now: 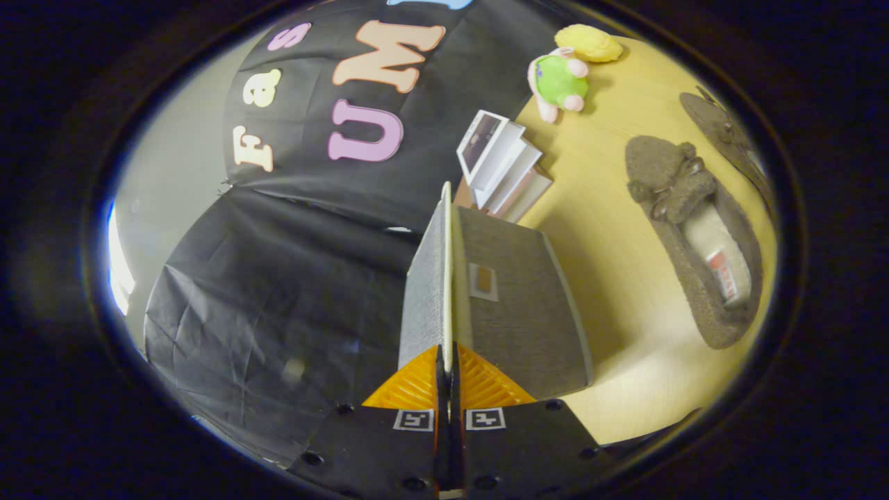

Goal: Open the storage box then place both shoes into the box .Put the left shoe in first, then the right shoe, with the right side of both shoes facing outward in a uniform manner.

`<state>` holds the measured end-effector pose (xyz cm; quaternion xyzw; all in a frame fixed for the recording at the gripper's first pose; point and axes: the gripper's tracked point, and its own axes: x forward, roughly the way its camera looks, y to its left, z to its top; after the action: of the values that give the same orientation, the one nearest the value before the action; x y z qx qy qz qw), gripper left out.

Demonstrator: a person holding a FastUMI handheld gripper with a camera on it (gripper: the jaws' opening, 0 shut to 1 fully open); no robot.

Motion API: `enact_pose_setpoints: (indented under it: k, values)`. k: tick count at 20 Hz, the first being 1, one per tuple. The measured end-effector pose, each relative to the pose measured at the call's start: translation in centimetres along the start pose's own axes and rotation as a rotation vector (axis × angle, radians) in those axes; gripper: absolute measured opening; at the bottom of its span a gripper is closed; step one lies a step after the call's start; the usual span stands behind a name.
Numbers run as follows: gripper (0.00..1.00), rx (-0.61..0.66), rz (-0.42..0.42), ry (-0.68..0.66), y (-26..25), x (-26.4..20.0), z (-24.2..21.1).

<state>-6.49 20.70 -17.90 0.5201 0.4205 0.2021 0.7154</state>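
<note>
Table: pale wood top, tilted hard in the gripper view, runs up the side beyond the fingers. Black cloth wall fills the other side, creased, w/ a strip of plain grey wall past it.

Storage box: grey fabric, sits on the table just ahead of the fingers, small brownish label patch on the face we see. Its lid is lifted, seen edge-on, a thin pale rim running straight out from the fingertips; grey fabric outer face on the cloth-wall side. Lid stands apart from the box body at a narrow angle, so box is partly open.

Gripper: fingers nearly together, pinching the near edge of the lid, one pad on each side of the rim. Holding the lid, nothing else between them.

Shoes: nearer shoe is a brown fuzzy slipper w/ bow on the toe and pale lining, lying on the table well apart from the box, opening facing the camera. Second shoe lies beyond it, same brown, mostly cut off, details can't tell. Both outside the box.

Stack of books: white/tan, fanned, on the table just beyond the far end of the lid, by the cloth wall.

Plush toy: green & pink, further back on the table. Yellow soft thing just beside it, touching or nearly, can't tell.
</note>
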Motion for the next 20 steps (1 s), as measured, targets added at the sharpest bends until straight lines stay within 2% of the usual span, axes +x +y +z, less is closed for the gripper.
enact_pose_setpoints:
  k: [5, 10, 13, 20]
  values:
    - [0.03, -0.057, 0.074, 0.005, 6.4, -0.3, 0.8]
    - [0.03, -0.178, 0.108, 0.025, 12.7, 0.7, 0.0]
    - [0.03, -0.272, 0.108, 0.028, 15.5, 2.1, -1.3]
    - [0.05, -0.363, 0.17, 0.051, 20.7, 6.4, -5.8]
